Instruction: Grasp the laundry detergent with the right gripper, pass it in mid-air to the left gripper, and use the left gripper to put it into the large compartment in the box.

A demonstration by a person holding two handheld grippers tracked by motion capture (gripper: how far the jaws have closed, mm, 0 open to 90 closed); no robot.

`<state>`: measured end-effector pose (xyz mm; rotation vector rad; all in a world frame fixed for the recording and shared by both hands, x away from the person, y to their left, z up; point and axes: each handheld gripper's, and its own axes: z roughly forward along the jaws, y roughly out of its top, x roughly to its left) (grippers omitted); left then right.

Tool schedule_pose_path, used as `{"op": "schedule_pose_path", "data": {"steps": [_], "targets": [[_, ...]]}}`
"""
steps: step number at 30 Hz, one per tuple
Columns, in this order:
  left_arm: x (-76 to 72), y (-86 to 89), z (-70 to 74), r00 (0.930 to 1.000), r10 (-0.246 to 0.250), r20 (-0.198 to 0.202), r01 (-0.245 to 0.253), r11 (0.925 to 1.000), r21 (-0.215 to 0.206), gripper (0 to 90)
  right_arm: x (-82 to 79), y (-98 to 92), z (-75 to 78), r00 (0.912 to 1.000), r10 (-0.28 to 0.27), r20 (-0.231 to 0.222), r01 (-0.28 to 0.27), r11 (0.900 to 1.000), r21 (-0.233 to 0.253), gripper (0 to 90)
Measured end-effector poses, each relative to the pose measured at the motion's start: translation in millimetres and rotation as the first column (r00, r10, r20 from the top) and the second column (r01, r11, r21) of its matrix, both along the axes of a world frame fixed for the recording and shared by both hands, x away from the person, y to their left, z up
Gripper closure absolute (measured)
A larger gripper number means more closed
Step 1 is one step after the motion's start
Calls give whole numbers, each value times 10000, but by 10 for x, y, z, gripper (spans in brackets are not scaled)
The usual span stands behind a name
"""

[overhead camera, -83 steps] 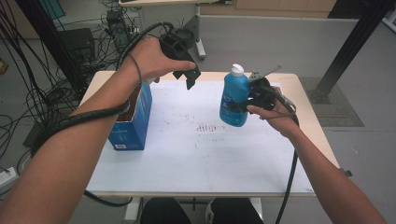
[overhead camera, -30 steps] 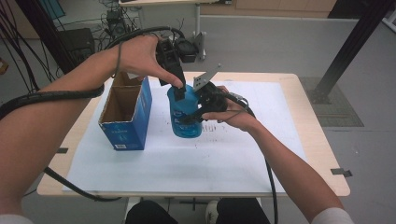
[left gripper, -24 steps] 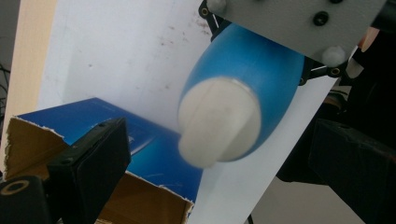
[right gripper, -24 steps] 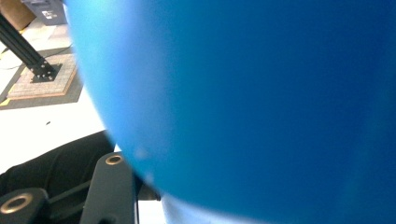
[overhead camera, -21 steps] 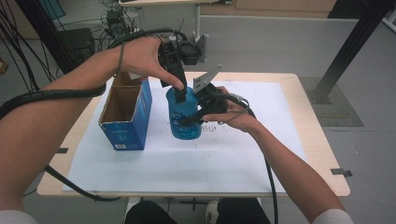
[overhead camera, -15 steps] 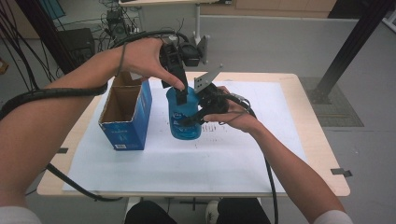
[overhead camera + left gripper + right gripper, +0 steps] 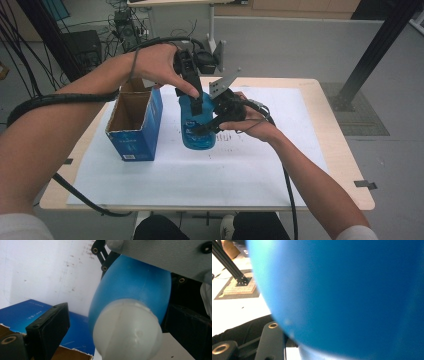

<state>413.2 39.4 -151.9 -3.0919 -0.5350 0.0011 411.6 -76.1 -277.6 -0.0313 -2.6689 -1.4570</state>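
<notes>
Jaws first: the right gripper (image 7: 216, 117) is clamped on the belly of the blue bottle (image 7: 197, 127), while the left gripper (image 7: 196, 100) has its jaws spread wide on either side of the bottle's white cap (image 7: 127, 327), not pinching it as far as I can see. Compared with about three seconds ago, that's a big shift: back then the bottle was held over on the right side of the table and the left gripper was hanging above the box, well apart from it. By a second ago the bottle had come across to just beside the open blue cardboard box (image 7: 134, 120), and since then almost nothing has moved, the left gripper just settling a touch lower over the cap. Bottle is upright, bottom on or just off the white paper (image 7: 165, 175), can't tell which. My read is this looks like a handover or a cap grab being lined up, with the box as the likely destination. Next thing needed would be the left jaws closing on the cap.
</notes>
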Motion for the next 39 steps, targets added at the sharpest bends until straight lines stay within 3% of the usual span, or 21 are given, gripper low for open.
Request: {"op": "schedule_pose_path", "data": {"steps": [15, 39], "targets": [[34, -11, -24, 9999, -92, -131, 91, 10000, -27, 60, 16, 28, 9, 9999, 116, 122, -119, 9996, 260, 440], [-1, -49, -1, 9998, -123, -155, 123, 9999, 5, 61, -3, 18, 22, 9997, 3, 234, -6, 9999, 144, 440]]}}
